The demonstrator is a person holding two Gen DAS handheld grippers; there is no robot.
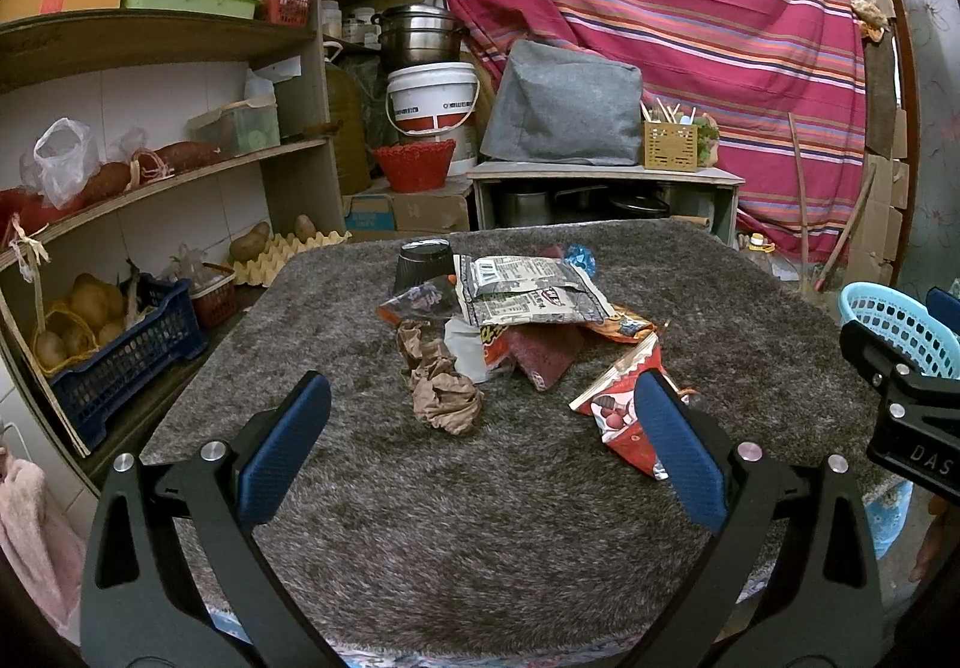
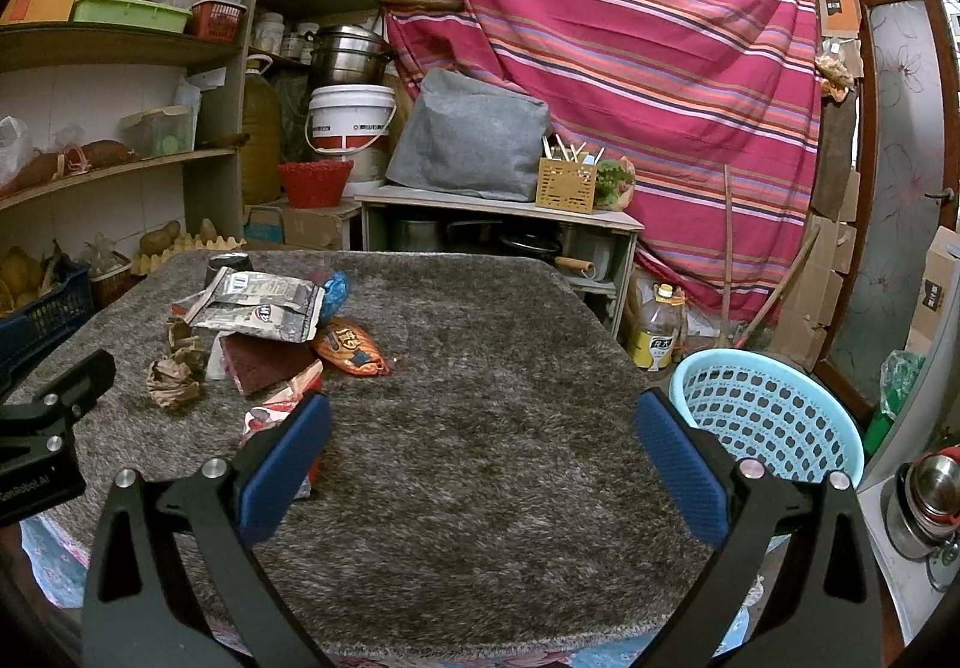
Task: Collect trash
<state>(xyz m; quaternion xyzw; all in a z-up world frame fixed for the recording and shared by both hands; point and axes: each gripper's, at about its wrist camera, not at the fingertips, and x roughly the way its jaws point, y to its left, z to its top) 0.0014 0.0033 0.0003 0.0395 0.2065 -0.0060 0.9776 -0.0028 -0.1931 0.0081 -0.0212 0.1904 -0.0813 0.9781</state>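
Both grippers hover over the grey shaggy table (image 1: 480,518) — the left gripper (image 1: 480,452) and the right gripper (image 2: 483,458) each spread wide, holding nothing. The trash sits in a loose pile on the table's far left part: a crumpled brown paper (image 1: 444,386), a silver wrapper (image 1: 528,287), a red snack packet (image 1: 624,416) and a dark upturned cup (image 1: 423,263). The light-blue basket (image 2: 774,416) stands just beside the table's right edge — no trash visible inside it.
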